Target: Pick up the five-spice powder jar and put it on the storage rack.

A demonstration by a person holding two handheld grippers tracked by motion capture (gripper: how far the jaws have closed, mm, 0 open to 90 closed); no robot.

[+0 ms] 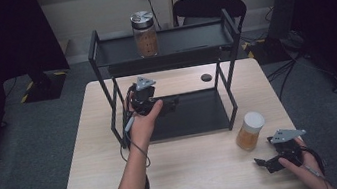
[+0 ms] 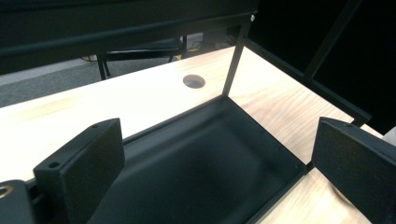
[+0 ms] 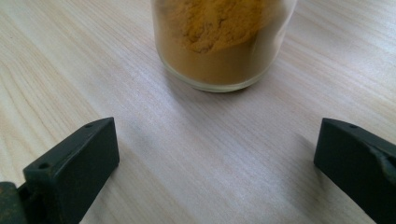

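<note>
— While the high view is up, list it for me: what is stowed and what is left?

— Item one: a jar with a metal lid (image 1: pixel 144 33), brown contents, upright on the top shelf of the black rack (image 1: pixel 99 51). That one looks done. Item two: a jar with a white lid (image 1: pixel 250 131), orange powder, upright on the table (image 1: pixel 194 176) to the right of the rack, apart from it. My guess is it goes on the rack next, and the lower shelf sits bare.

— Hands?

— Left gripper (image 1: pixel 172 103): held at the left front of the rack, pointing in over the lower shelf, forearm reaching up from the near edge. Right gripper (image 1: pixel 266 165): low at the table's near right corner, just beside the white-lidded jar, aimed at it, not touching.

— Left gripper view?

— Two black jaws spread wide, nothing between them. Beyond them the bottom tray (image 2: pixel 205 158), bare, a rack post (image 2: pixel 236 60), and a round hole in the tabletop (image 2: pixel 194 81).

— Right gripper view?

— Jaws likewise wide apart, resting low over bare wood. Jar of orange powder (image 3: pixel 219 51) stands ahead, centred between them but clear of both. Grasp not yet made, I'd say; it wants a short push forward, then closing.
</note>
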